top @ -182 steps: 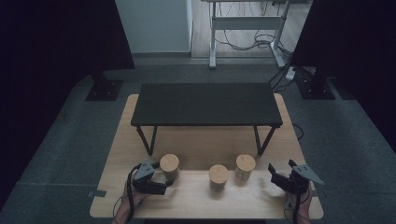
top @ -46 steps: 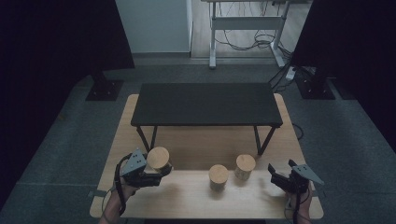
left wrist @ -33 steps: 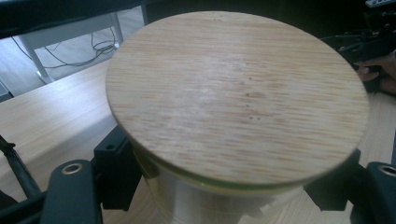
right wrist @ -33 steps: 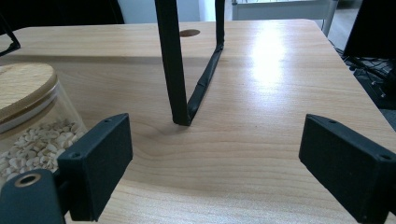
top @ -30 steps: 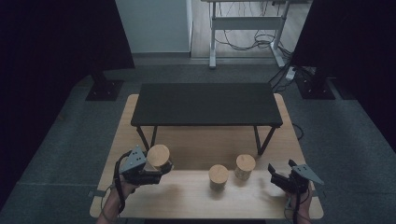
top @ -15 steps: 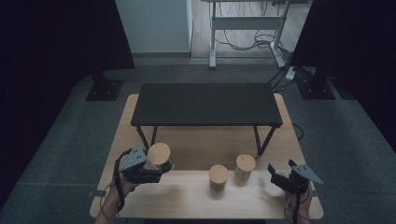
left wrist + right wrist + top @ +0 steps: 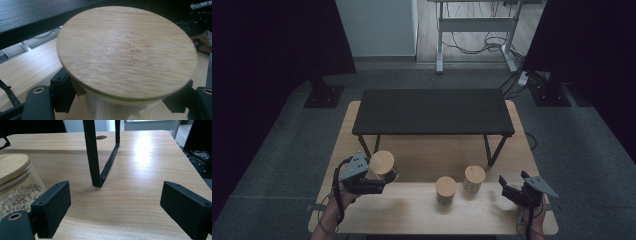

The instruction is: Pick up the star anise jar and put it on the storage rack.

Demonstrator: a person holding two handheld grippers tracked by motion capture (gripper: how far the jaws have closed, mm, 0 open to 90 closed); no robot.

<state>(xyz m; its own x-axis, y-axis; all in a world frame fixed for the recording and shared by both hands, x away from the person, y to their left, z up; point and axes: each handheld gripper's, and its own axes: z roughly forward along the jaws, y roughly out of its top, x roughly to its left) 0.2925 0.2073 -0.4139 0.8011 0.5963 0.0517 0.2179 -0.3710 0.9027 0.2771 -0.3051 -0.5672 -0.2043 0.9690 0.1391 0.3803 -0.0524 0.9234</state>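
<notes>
My left gripper (image 7: 379, 180) is shut on a glass jar with a round bamboo lid (image 7: 382, 163) and holds it lifted above the wooden table (image 7: 412, 210) at the left. In the left gripper view the lid (image 7: 127, 50) is close up, with the black jaws pressed on the glass below it. Two more bamboo-lidded jars (image 7: 445, 189) (image 7: 474, 178) stand on the table near the middle. My right gripper (image 7: 512, 192) rests open at the right front; in its view the jaws stand wide apart, with a jar of pale nuts (image 7: 15, 185) at the left.
A low black bench (image 7: 432, 112) stands across the back half of the table; its leg (image 7: 93, 155) rises just ahead of the right gripper. Grey floor surrounds the table, with speaker stands and a desk frame behind.
The left gripper took hold of the left jar and lifted it off the table, drifting slightly left and up. The right gripper has stayed still.
</notes>
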